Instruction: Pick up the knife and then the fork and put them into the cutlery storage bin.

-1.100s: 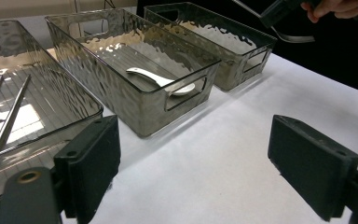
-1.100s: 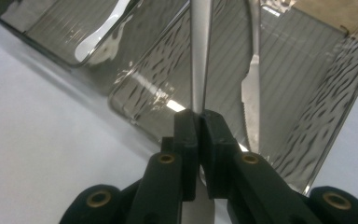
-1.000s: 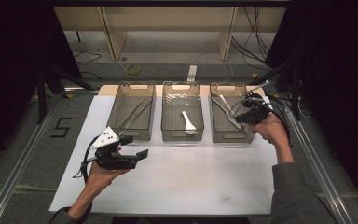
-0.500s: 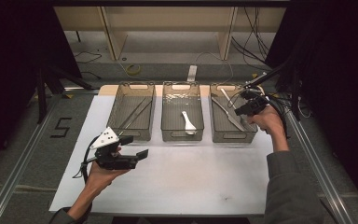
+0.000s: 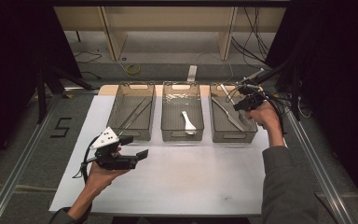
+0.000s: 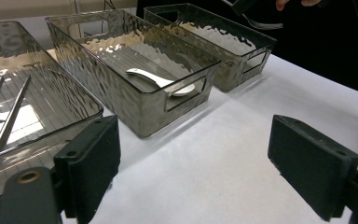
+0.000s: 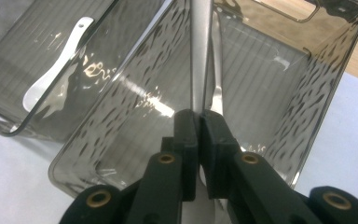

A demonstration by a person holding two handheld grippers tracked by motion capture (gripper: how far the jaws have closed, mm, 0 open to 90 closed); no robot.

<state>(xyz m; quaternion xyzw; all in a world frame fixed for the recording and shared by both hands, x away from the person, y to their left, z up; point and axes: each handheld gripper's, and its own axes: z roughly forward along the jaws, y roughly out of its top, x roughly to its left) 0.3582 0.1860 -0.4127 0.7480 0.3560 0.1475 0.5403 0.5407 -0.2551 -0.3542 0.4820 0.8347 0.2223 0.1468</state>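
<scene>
A fork point(image 7: 200, 51) is pinched between the pressed-together jaws of the right tool point(image 7: 198, 122), by its flat handle. It is held over the right bin point(image 5: 233, 135), where a knife point(image 5: 227, 114) lies. A white spoon point(image 5: 189, 122) is seen in the middle bin point(image 5: 182, 135), and two thin sticks point(image 5: 134, 113) in the left bin point(image 5: 131, 134). The left tool point(image 5: 130, 146) is held just above the white surface point(image 5: 191, 182) with its jaws spread wide and nothing between them.
</scene>
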